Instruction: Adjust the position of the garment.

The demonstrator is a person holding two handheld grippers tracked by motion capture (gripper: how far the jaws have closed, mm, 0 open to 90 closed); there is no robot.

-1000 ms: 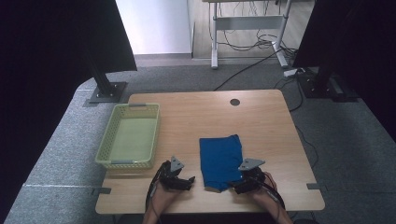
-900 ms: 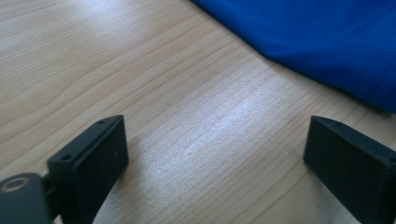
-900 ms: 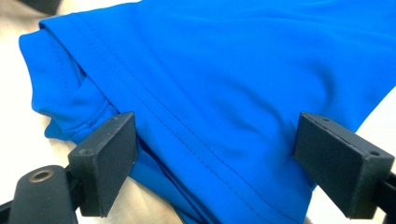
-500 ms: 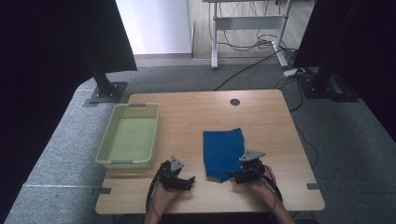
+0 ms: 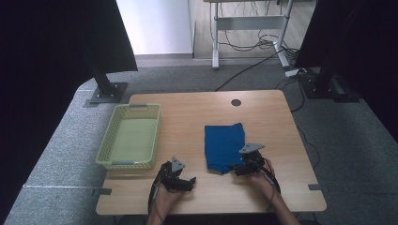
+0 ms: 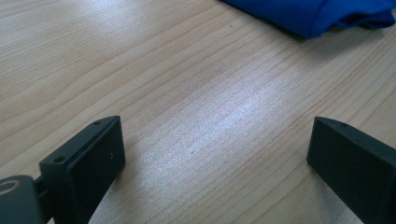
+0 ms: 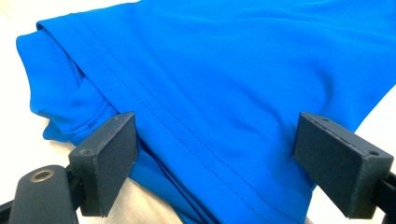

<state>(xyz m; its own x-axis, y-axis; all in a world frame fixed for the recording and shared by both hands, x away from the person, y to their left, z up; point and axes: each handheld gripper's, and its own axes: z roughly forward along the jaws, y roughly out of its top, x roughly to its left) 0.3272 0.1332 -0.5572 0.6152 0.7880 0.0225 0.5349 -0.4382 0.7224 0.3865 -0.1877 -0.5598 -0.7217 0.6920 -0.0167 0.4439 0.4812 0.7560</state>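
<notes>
A folded blue cloth garment (image 5: pixel 225 146) lies on the light wooden tabletop (image 5: pixel 197 112), right of centre towards the near edge. The right gripper (image 5: pixel 238 169) sits at the garment's near right corner; the right gripper view shows its jaws wide apart over a stitched hem (image 7: pixel 196 135), gripping nothing. The left gripper (image 6: pixel 215 163) hovers, jaws wide, above bare wood. A pale green plastic basket (image 5: pixel 107 154) stands along the left edge.

Left gripper (image 5: pixel 187 180) and right gripper (image 5: pixel 237 169): black bodies, blocky matte jaws with small screw holes, grey three-cornered top plates, black trailing cables; forearms bare.
</notes>
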